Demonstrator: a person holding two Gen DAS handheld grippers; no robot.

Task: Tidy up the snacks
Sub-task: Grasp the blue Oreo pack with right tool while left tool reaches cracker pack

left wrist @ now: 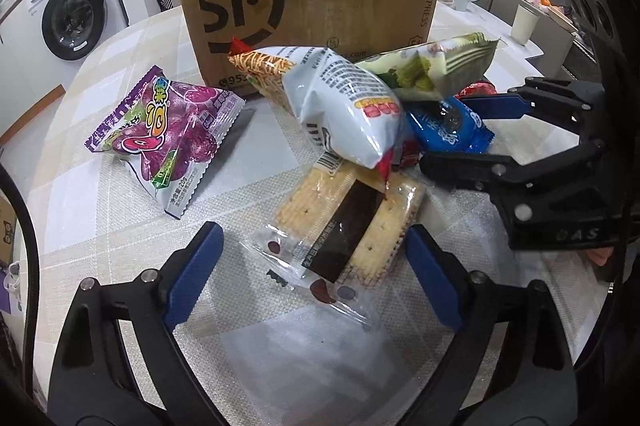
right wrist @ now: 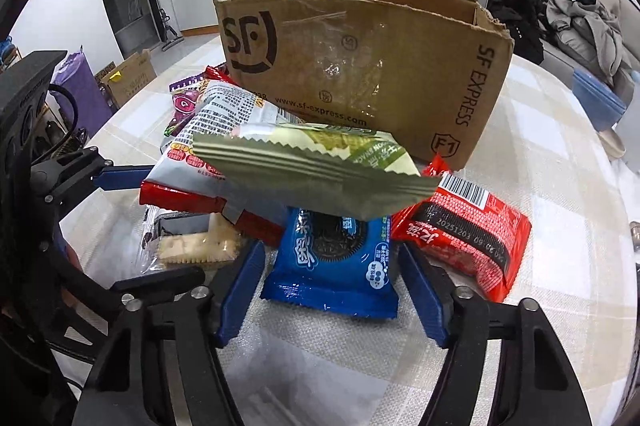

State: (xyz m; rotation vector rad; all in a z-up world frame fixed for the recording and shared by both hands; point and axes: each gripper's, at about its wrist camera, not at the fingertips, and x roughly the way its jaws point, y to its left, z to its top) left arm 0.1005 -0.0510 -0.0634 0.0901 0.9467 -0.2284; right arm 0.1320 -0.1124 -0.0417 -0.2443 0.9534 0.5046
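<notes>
Straddling the cracker packet [left wrist: 340, 226], the left gripper [left wrist: 312, 266] gapes; the right gripper [right wrist: 332, 290] brackets the blue cookie packet [right wrist: 336, 266], pads apart from it.

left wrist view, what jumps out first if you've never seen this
The brown SF box stands at the back of the table. A heap of snack packets leans against its front, a white bag on top. The left gripper straddles a clear cracker pack at the heap's near edge.
</notes>
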